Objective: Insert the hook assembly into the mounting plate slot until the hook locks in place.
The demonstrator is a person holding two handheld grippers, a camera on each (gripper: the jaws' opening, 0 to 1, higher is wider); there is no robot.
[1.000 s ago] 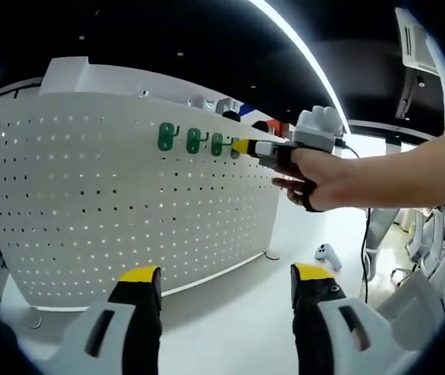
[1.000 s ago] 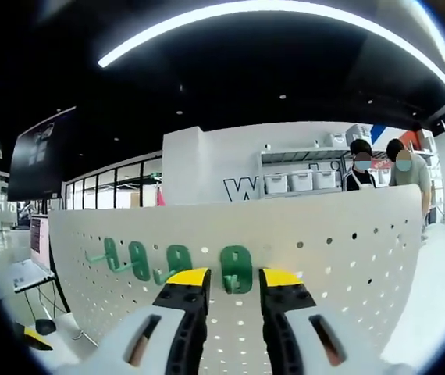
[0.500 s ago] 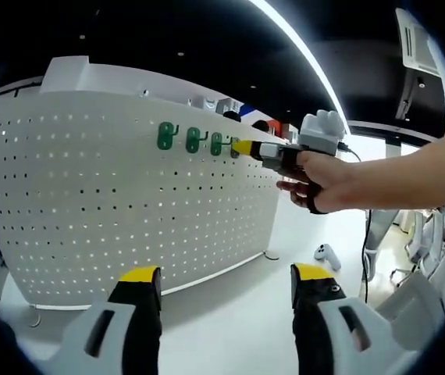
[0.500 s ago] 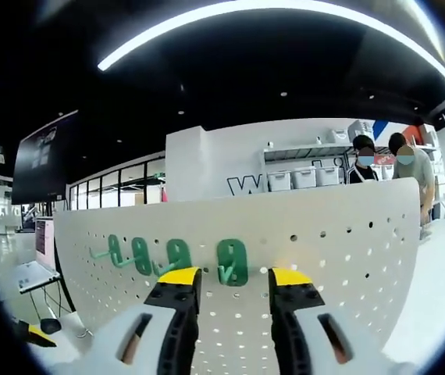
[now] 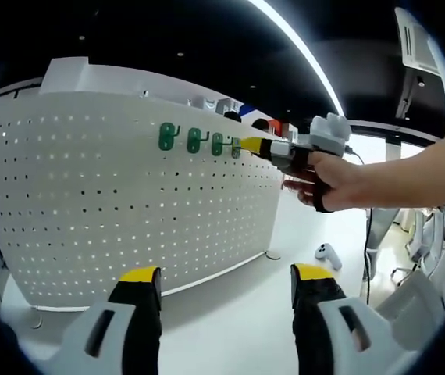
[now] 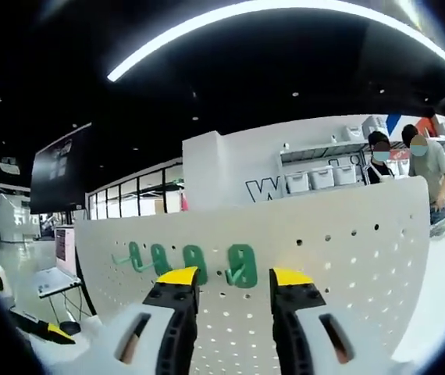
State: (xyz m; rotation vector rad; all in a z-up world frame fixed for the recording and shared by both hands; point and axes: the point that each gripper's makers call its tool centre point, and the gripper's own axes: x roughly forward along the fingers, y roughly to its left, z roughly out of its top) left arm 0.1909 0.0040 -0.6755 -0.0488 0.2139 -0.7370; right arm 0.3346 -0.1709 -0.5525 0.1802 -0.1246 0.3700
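While the right gripper (image 6: 233, 276) sits by the last green hook (image 6: 241, 266) on the white pegboard (image 6: 347, 242), jaws apart and holding nothing, check that hook sits flat. The left gripper (image 5: 226, 274) waits low before the pegboard, jaws wide and empty.

Right gripper (image 5: 247, 144) drawn back rightward from the fourth hook (image 6: 241, 265), jaws now clear of it, gap slightly wider.

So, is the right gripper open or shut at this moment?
Open: the right gripper has spread jaws holding nothing, with the fourth green hook showing on the pegboard.
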